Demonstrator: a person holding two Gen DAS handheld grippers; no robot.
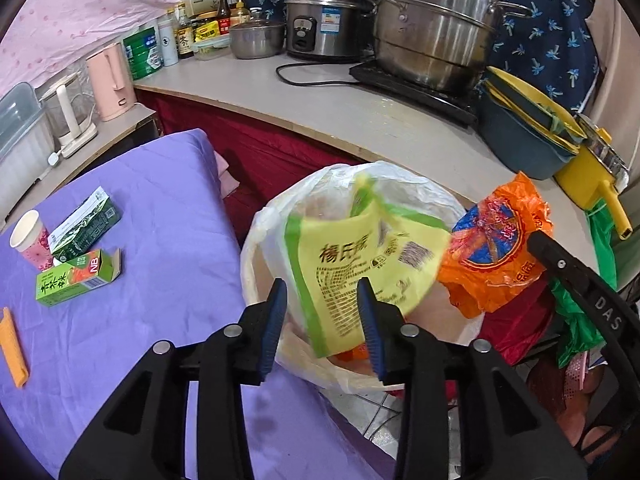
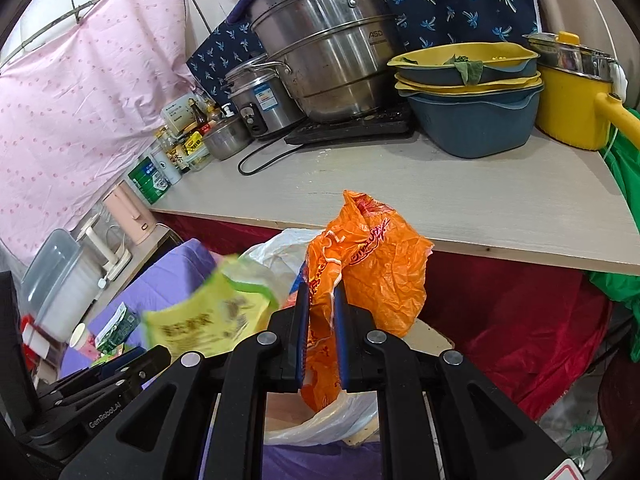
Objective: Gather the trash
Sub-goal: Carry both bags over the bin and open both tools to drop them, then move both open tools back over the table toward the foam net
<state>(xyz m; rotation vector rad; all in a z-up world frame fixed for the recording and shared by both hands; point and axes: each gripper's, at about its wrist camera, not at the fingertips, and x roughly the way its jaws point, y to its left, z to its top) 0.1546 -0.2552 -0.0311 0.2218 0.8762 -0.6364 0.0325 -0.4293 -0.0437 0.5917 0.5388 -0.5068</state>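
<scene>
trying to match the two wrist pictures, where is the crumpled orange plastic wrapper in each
Left wrist view: the crumpled orange plastic wrapper sits right of centre, beside the blurred yellow-green packet, over the bin.
Right wrist view: the same wrapper is at centre, pinched between the right gripper's jaws.
Shared landmark: the big stacked steel steamer pot on the counter.

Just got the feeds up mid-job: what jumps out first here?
The yellow wrapper, blurred, between the open left gripper fingers above the white-lined trash bin. Beside it, the right gripper clamps an orange plastic bag. Behind looms a big steel steamer pot on the counter.
</scene>
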